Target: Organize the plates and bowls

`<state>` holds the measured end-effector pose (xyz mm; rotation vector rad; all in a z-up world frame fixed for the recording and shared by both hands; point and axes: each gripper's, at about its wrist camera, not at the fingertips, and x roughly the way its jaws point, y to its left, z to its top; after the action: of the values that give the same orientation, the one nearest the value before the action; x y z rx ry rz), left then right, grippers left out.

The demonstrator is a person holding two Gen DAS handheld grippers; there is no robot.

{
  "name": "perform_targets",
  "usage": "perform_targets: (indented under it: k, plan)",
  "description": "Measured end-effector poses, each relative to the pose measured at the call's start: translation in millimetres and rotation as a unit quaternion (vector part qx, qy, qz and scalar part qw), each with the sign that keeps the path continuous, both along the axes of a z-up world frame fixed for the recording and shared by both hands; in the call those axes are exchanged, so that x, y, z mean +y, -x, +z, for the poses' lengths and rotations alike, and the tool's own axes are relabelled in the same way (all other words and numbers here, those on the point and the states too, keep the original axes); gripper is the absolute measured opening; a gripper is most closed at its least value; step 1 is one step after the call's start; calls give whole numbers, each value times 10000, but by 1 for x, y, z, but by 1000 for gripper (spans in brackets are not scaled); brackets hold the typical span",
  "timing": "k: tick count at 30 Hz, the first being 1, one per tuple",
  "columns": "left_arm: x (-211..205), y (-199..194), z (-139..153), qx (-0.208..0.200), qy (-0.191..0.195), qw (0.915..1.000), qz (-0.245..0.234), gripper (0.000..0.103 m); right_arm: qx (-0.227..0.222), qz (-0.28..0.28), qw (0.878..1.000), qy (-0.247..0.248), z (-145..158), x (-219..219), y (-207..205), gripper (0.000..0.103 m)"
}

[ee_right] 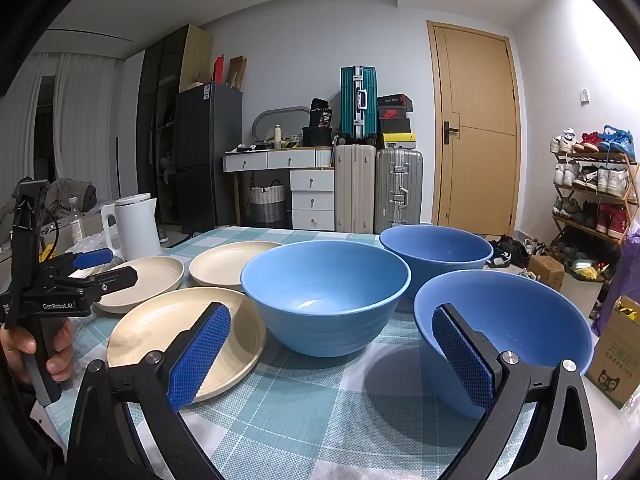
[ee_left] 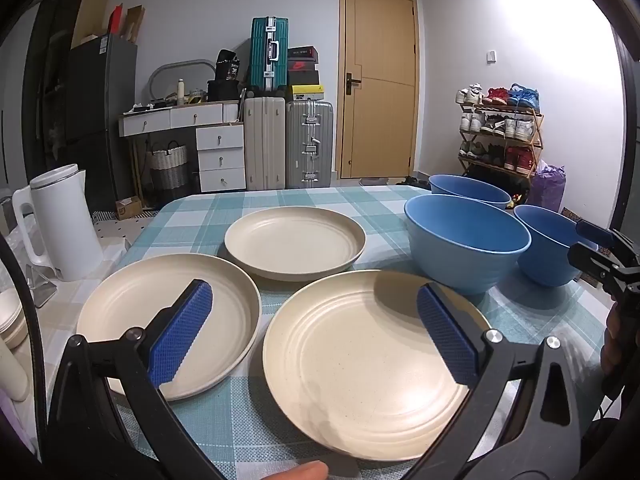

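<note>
**Hovering open-handed over three plates and three bowls**

Hovering above the checked tablecloth (ee_left: pixel 224 420), the left gripper (ee_left: pixel 316 332) has its blue pads spread wide with nothing between them. It hangs over the gap between the near-left plate (ee_left: pixel 168 320) and the near plate (ee_left: pixel 372 364). The right gripper (ee_right: pixel 332 354) is just as wide and just as empty, its right pad in front of the near-right bowl (ee_right: pixel 520 320).

Three cream plates lie flat and apart on the left half of the table, two near and the far plate (ee_left: pixel 296 240) behind them. Three blue bowls stand upright on the right half: the middle bowl (ee_right: pixel 326 296) nearest the plates, the far bowl (ee_right: pixel 436 246) behind it, and the near-right bowl close to the table's right edge. Nothing is stacked yet.

The dishes look like light, rigid, matte moulded ware, probably plastic or fibre composite; that is a guess from the finish. They should not bend in a grip, and they seem unlikely to shatter, yet a smooth rim can slide between pads. The plates sit low, so the raised rim on the near side is the only real hold, one pad above and one below. The bowls offer a tall wall: pinch the near rim, one pad inside, one outside. Being light, they may skid on the cloth when nudged.
</note>
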<state>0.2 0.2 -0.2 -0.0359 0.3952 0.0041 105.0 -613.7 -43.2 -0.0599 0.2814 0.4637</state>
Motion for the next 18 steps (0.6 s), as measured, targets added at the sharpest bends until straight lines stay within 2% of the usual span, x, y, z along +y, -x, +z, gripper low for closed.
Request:
perform_targets:
  k: [18]
  plan:
    - [-1,2,0,-33,-29,10000,5,102,12,0,10000,10,0,0,0,103]
